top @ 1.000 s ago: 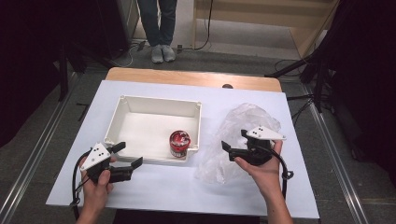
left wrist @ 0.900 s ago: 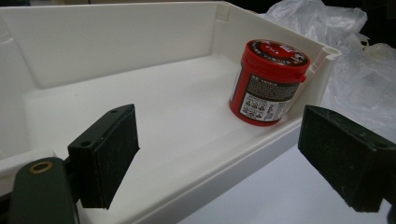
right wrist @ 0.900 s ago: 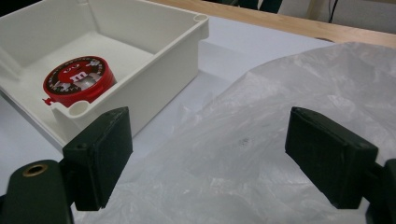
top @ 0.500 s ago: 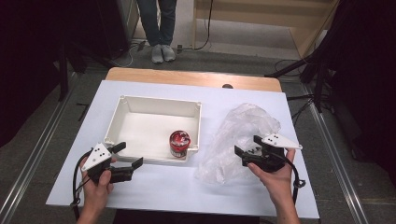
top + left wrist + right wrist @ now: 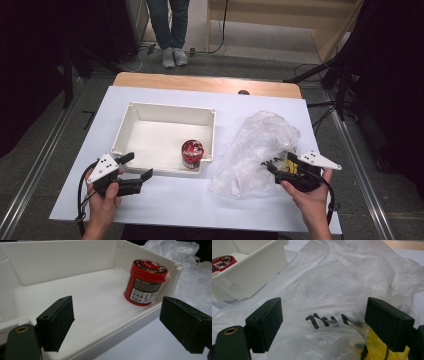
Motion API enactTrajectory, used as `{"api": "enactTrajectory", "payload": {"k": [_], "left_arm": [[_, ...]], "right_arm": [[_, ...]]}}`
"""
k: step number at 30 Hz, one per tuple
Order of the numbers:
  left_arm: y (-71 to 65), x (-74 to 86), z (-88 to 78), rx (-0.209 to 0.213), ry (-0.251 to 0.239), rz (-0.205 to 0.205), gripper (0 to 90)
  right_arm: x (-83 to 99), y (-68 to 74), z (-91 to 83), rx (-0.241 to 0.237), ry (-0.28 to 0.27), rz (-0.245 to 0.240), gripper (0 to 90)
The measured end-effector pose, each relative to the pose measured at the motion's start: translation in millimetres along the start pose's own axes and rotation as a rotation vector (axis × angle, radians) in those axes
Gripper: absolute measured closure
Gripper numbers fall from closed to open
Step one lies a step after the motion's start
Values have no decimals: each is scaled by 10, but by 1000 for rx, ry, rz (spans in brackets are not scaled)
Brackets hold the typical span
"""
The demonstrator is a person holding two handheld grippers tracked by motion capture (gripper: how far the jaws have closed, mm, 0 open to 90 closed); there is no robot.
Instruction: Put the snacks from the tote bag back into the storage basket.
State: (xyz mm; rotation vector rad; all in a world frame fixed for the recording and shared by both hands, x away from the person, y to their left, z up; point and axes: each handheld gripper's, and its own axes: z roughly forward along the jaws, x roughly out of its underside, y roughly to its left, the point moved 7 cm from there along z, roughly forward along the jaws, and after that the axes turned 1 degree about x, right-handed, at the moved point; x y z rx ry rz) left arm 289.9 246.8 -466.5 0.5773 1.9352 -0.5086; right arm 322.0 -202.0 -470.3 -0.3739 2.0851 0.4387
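Observation:
A white plastic bin (image 5: 131, 135) stands on the white tabletop. A red can (image 5: 192, 153) with a printed label stands upright in the bin's near right corner, also in the left gripper view as the red can (image 5: 145, 282). My left gripper (image 5: 137, 166) hovers open at the bin's near left wall (image 5: 120, 332), with nothing between its pads. A crumpled clear plastic bag (image 5: 255, 145) lies right of the bin. My right gripper (image 5: 270, 167) is open at the bag's near right side. The bag (image 5: 332, 277) lies between the jaws, over a yellow item (image 5: 377, 347).
The white sheet (image 5: 200, 205) covers a wooden table whose far edge (image 5: 205, 82) shows. A person's legs (image 5: 170, 30) stand beyond the table. Dark stands and cables flank both sides on the grey floor.
My right gripper has drawn back to the right and toward the near edge, off the top of the bag to its near right side. The left gripper and the can have stayed put.

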Motion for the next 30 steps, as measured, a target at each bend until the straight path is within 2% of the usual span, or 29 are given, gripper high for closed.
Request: {"api": "enactTrajectory", "payload": {"k": [6, 10, 11, 13, 18, 30], "left_arm": [[10, -6, -7, 2, -6, -1, 126], [21, -2, -11, 1, -3, -2, 126], [21, -2, -11, 1, -3, -2, 126], [20, -5, -15, 2, -7, -2, 126], [26, 0, -12, 5, -6, -7, 126], [33, 17, 13, 4, 0, -8, 126]], "right_arm": [[77, -116, -69, 18, -10, 21, 155], [154, -274, -157, 44, -27, 55, 154], [154, -274, -157, 44, -27, 55, 154], [215, -386, -202, 65, -35, 87, 154], [299, -517, -234, 93, -40, 117, 155], [374, -561, -182, 97, -18, 127, 152]]}}
